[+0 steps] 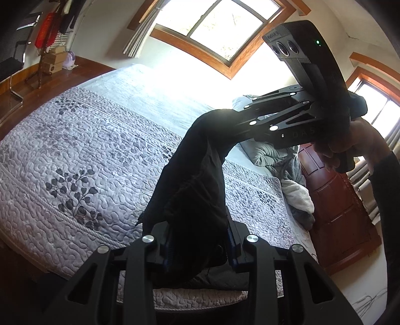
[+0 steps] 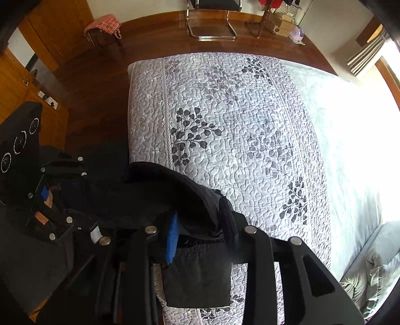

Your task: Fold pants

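Observation:
The black pants (image 1: 192,180) hang in the air above the bed, stretched between both grippers. My left gripper (image 1: 200,247) is shut on one end of the pants at the bottom of the left wrist view. My right gripper (image 1: 225,125) is shut on the other end, higher up. In the right wrist view the right gripper (image 2: 200,232) clamps bunched black cloth (image 2: 170,190), and a flat part of the pants (image 2: 197,277) hangs below it. The left gripper (image 2: 62,200) shows at the left edge, shut on the same cloth.
A quilted grey bedspread with leaf print (image 1: 82,150) (image 2: 237,130) covers the bed. Crumpled grey bedding (image 1: 282,160) lies at the head of the bed beside a wooden headboard (image 1: 335,200). A chair (image 2: 212,20) and a stool (image 2: 102,27) stand on the wooden floor.

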The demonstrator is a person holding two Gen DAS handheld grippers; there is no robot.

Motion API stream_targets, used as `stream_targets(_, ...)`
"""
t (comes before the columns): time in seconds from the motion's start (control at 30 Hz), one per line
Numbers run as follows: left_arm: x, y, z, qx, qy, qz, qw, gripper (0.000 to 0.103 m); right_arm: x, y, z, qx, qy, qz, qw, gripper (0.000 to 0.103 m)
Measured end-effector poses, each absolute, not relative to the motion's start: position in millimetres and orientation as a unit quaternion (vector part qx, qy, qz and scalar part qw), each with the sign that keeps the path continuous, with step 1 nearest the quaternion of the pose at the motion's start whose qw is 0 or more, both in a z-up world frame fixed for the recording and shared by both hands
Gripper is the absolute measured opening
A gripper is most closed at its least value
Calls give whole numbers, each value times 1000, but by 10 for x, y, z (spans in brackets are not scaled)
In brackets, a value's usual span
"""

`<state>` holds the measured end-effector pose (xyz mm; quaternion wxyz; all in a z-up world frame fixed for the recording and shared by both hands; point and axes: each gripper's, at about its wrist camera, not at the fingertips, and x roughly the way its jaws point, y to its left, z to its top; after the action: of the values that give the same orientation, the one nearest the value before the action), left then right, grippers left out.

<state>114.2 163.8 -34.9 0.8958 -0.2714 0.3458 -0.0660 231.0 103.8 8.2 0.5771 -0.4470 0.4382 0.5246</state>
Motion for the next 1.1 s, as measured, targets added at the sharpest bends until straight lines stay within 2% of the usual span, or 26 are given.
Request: stream_targets(1.1, 1263, 473, -181, -165, 382, -126, 901, 33, 2279, -292, 114, -429, 435, 476, 633, 26)
